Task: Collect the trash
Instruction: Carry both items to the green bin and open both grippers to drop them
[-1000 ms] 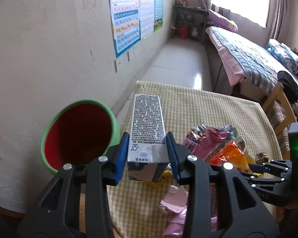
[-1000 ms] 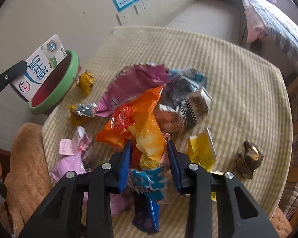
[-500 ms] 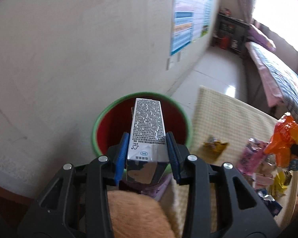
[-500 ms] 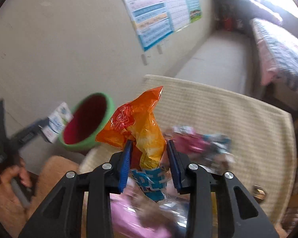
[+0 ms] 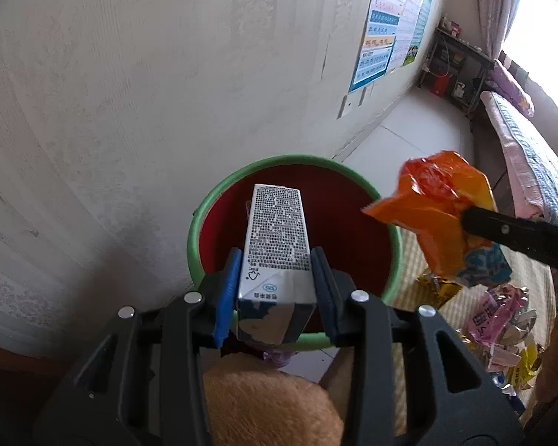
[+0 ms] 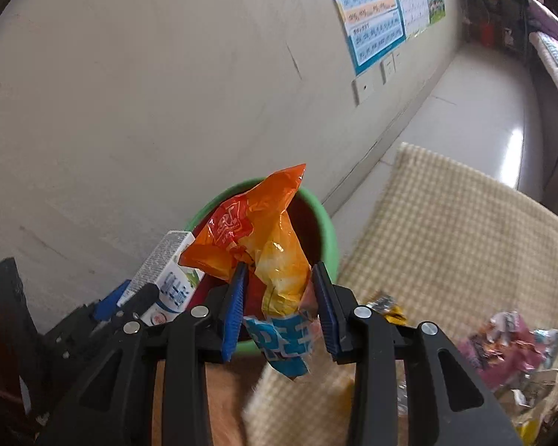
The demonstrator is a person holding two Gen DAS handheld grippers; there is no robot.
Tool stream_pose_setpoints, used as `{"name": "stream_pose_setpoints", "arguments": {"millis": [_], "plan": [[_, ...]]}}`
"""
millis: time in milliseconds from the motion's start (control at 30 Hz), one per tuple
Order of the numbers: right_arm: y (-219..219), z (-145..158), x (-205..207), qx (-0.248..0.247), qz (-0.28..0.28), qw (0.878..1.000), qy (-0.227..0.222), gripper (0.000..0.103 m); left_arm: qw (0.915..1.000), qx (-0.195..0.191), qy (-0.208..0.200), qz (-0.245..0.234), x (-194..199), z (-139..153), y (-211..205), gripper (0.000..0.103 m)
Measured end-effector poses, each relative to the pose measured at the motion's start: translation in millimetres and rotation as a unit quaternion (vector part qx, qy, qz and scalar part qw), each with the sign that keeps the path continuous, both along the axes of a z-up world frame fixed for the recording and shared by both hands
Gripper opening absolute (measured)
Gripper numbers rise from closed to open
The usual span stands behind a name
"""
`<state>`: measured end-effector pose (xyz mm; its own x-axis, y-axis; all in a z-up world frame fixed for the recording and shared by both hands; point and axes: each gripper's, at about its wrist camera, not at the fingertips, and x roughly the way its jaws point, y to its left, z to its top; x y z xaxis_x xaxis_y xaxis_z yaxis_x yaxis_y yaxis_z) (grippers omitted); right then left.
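The left tool (image 5: 275, 293) is clamped on a milk carton (image 5: 277, 238) above the green-rimmed bin (image 5: 204, 208); the right tool (image 6: 277, 304) pinches an orange snack wrapper (image 6: 264, 245) at the bin's right rim. Released there, the light wrapper may snag the rim and land outside, or the two tools may collide.
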<state>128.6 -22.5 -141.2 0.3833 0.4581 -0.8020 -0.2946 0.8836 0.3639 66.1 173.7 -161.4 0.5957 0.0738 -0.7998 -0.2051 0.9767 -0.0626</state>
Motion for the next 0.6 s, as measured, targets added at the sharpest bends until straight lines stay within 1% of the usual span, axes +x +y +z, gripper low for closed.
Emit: {"name": "stream_pose_setpoints", "arguments": {"millis": [100, 133, 167, 200, 233, 267, 367, 467, 533, 600], "plan": [[12.8, -6.5, 12.9, 0.008, -0.006, 1.000, 0.006, 0.038, 0.9999, -0.009, 0.005, 0.004, 7.6, -6.0, 3.9, 0.037], [14.1, -8.2, 15.8, 0.013, -0.009, 1.000, 0.007, 0.040, 0.9999, -0.012, 0.006, 0.004, 8.6, -7.6, 4.7, 0.037], [14.9, -8.5, 16.9, 0.020, -0.012, 1.000, 0.009, 0.043, 0.9999, -0.014, 0.006, 0.004, 9.6, -8.7, 4.7, 0.042], [15.4, -7.8, 16.9, 0.025, -0.014, 1.000, 0.009, 0.046, 0.9999, -0.015, 0.006, 0.006, 9.9, -9.6, 5.2, 0.050], [14.2, -6.2, 17.1, 0.028, -0.017, 0.999, 0.006, 0.046, 0.9998, -0.017, 0.002, 0.007, 8.3, -9.4, 5.6, 0.061], [11.8, -2.9, 15.6, 0.030, -0.018, 0.999, 0.001, 0.046, 0.9998, -0.019, -0.004, 0.008, 6.5, -8.3, 5.4, 0.062], [-6.1, 12.6, 4.0, 0.034, -0.026, 0.999, -0.014, 0.046, 0.9998, -0.021, 0.000, 0.007, 4.3, -8.9, 3.0, 0.062], [-39.1, 30.9, -13.0, 0.025, -0.035, 0.998, -0.034, 0.046, 0.9995, -0.032, -0.002, 0.001, 3.1, -6.2, -6.5, 0.062], [-66.9, 43.0, -26.7, 0.009, -0.048, 0.998, -0.047, 0.047, 0.9994, -0.033, -0.005, -0.014, 2.3, -2.9, -21.4, 0.062], [-93.0, 50.6, -43.2, -0.006, -0.056, 0.997, -0.057, 0.047, 0.9987, -0.034, -0.006, -0.039, -0.5, 0.9, -41.3, 0.062]]}}
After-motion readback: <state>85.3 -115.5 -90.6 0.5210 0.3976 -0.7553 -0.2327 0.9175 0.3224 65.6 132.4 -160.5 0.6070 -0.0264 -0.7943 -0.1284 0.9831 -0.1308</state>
